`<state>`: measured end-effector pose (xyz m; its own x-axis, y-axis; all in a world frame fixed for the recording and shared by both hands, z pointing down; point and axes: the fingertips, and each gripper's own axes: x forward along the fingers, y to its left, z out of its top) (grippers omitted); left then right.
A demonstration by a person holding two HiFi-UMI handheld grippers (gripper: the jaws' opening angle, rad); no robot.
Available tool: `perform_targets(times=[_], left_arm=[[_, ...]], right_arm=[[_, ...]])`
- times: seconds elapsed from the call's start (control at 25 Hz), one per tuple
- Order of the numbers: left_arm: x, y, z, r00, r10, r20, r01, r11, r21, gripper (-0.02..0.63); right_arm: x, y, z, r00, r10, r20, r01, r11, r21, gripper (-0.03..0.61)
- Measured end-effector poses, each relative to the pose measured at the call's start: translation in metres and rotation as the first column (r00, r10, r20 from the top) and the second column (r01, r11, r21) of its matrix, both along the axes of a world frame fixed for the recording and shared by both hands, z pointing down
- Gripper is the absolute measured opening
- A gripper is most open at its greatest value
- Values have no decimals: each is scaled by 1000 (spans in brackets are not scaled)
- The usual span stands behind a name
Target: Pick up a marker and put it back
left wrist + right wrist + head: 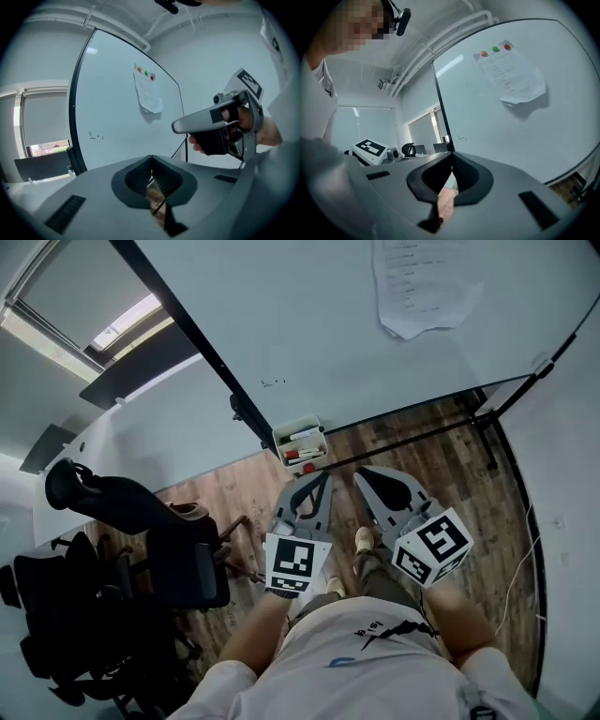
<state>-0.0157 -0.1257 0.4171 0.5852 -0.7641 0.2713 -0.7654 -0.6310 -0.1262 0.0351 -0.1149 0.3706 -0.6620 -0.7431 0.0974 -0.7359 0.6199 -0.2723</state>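
Markers (302,437) lie in the small tray (277,440) hung on the lower edge of the whiteboard (309,324), below its black frame bar. Left gripper (323,478) sits just short of the tray, tips towards the whiteboard, jaws fully together with nothing between them. Right gripper (360,475) sits beside it, same side of the whiteboard, jaws likewise pressed together and empty.

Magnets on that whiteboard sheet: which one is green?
The middle magnet of the three along the top of the paper; the orange magnet sits left of it, the red magnet right.
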Motion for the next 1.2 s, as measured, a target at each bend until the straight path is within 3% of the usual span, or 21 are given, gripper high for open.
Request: perform_targets(times=[0.44,0.68,0.88,1.2], left_arm=[[13,-93,67,984,-65,163,73,997,-40,11],[11,-121,97,969,-63,238,73,997,-35,15],[10,-135,120,955,-62,290,77,996,-40,85],[2,-145,148,925,-62,375,99,992,-79,101]], right_arm=[[9,-104,39,992,-122,30,124,990,-73,14],[6,-123,60,990,-141,23,143,983,-119,14],[8,-133,69,990,-141,21,143,980,-141,15],[7,-142,75,988,-153,23,154,975,-158,14]])
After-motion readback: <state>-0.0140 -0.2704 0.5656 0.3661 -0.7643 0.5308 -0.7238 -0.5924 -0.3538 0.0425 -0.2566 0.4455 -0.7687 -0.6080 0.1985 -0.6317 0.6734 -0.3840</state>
